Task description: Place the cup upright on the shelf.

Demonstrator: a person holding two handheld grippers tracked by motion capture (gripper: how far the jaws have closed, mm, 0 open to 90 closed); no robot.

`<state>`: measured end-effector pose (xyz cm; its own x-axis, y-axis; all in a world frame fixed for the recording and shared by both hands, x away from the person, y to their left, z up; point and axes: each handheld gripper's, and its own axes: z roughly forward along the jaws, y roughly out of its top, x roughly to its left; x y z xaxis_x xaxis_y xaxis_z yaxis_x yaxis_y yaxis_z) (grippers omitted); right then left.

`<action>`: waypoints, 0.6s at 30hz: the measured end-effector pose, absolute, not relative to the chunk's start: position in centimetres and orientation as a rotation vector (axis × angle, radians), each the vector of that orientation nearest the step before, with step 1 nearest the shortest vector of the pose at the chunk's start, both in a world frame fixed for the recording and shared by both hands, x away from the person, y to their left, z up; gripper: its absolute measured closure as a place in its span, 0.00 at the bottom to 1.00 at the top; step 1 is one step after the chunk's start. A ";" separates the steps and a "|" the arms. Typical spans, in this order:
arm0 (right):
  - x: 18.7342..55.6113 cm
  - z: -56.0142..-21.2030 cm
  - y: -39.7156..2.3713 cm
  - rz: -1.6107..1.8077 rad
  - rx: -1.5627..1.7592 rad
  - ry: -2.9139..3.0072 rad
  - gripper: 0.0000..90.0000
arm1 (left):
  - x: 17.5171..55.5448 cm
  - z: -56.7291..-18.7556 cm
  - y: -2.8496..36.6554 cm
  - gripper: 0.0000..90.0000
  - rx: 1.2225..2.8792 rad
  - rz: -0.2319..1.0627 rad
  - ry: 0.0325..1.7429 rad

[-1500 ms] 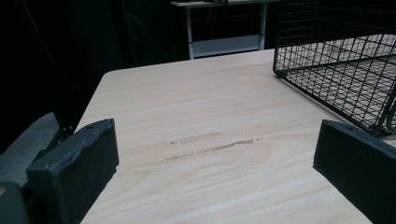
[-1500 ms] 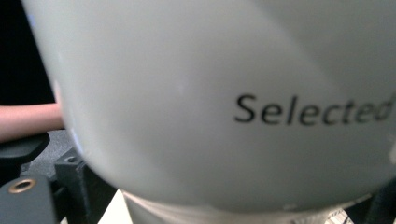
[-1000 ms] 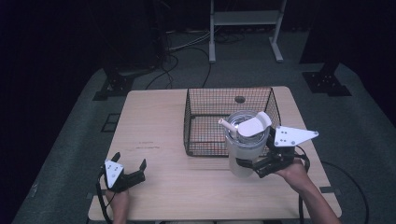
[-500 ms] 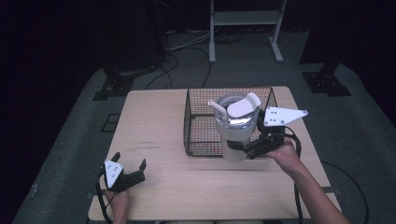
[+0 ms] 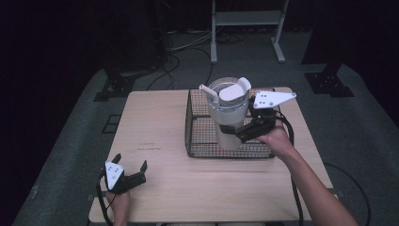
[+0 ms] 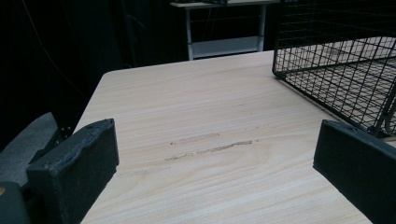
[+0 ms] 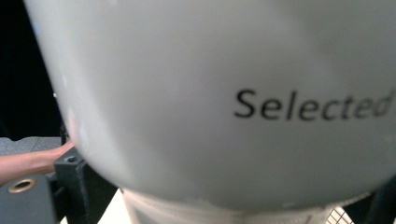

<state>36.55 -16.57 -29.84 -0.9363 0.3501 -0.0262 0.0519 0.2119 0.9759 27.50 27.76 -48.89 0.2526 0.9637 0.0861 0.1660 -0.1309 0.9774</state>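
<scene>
The right claw [image 5: 244, 133] is clamped on the lower body of a white tumbler [image 5: 229, 117], holding it upright above the wire basket [image 5: 197, 141], toward the basket's middle. In the right gripper view the tumbler's smooth wall, printed "Selected", sits hard against the camera. It looks rigid and glossy, so likely slippery, and its lid [image 5: 233, 92] and straw [image 5: 208, 92] make it top-heavy if it holds liquid; a grip low on the narrower base, as here, seems sound but leaves little margin against tipping. The right forearm reaches diagonally in from the basket's near right corner, wrist bent inward. The left claw [image 5: 126, 175], jaws apart and holding nothing, rests on the desk [image 5: 155, 117], well clear of the basket's near left corner.
</scene>
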 end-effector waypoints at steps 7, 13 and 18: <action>38.2 -29.5 -15.6 1.772 0.392 2.255 0.08 | 27.5 -48.9 27.8 0.00 1.528 1.008 1.095; 39.8 -29.2 -14.8 1.760 0.411 2.261 0.08 | 27.5 -48.9 27.8 0.00 1.526 1.007 1.093; 41.2 -29.5 -14.4 1.766 0.451 2.258 0.08 | 27.5 -48.9 27.9 0.00 1.528 1.003 1.094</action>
<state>41.24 -14.43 -29.47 -0.9238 0.3829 0.0014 0.0936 0.2223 0.9705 27.48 27.89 -48.87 0.2572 0.9629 0.0816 0.1649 -0.1270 0.9781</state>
